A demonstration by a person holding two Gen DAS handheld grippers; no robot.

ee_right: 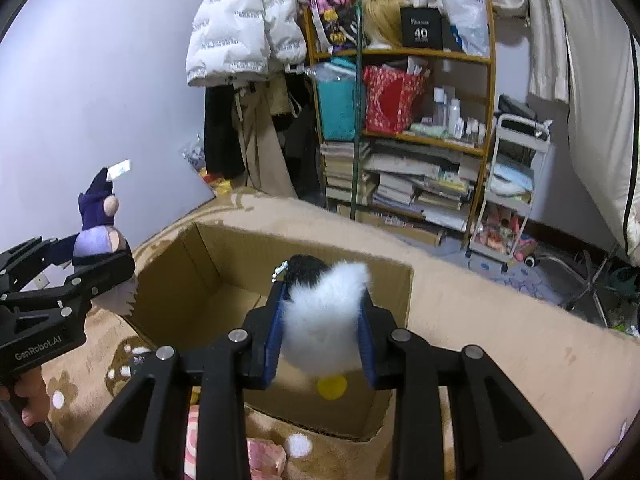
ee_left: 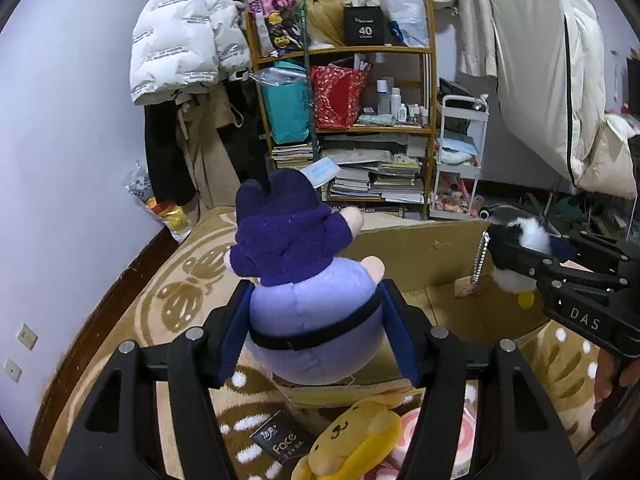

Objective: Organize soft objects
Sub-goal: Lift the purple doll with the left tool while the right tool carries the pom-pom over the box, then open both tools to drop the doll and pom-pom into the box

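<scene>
Left wrist: left fingers clamp purple plush, upright, head away; right fingers clamp fluffy penguin.

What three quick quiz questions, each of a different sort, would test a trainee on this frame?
1. True or false: the right gripper is empty.
2. What does the left gripper hold?
A. the yellow dog plush
B. the purple plush doll
C. a book
3. Fill in: the open container below both toys is a ____.

Key:
1. False; it is shut on the fluffy black-and-white toy.
2. B, the purple plush doll; the yellow dog plush lies on the rug.
3. Cardboard box.
</scene>
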